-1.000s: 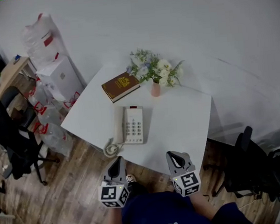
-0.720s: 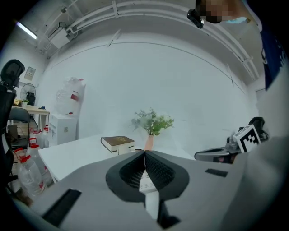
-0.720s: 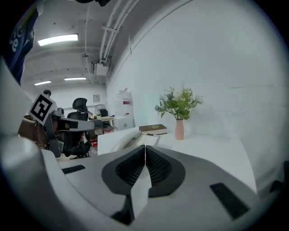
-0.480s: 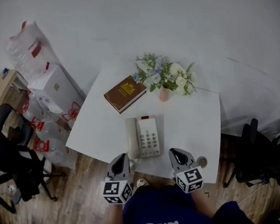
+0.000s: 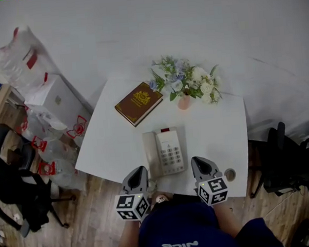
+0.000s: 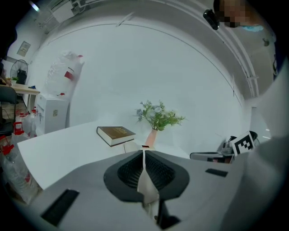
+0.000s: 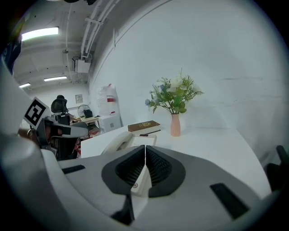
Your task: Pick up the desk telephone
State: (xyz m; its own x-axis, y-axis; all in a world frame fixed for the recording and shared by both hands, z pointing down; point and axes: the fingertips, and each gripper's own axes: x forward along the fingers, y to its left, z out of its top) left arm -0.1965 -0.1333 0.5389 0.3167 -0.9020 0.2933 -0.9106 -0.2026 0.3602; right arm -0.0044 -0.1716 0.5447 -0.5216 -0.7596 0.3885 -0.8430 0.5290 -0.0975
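Far left: clear plastic sacks [image 5: 23,53] are leaning on the wall above a white box [image 5: 55,99], with a black office chair [image 5: 12,184] standing on the wooden floor [image 5: 83,228] below them.
Table: a white table [image 5: 217,133] is standing against the wall, its near edge meeting the person's body.
Book: a brown book [image 5: 139,103] is lying flat at the table's back left, apart from the phone.
Left gripper: the left gripper [image 5: 139,171] is hovering over the near table edge, just left of the phone's front corner; its jaws are pressed together with nothing between them [image 6: 143,151].
Desk telephone: the desk telephone [image 5: 165,151] is sitting on the table near the front edge, between the two grippers, handset on its left side and keypad on the right; neither gripper is touching it.
Flowers: a pink vase [image 5: 184,102] of white and blue flowers [image 5: 186,82] is standing behind the phone, right of the book.
Right gripper: the right gripper [image 5: 197,160] is hovering just right of the phone's front corner, its jaws meeting with nothing held [image 7: 145,146].
Front right corner: a small round disc [image 5: 230,174] is sitting in the tabletop.
Far right: a black chair [image 5: 287,162] is standing beside the table.
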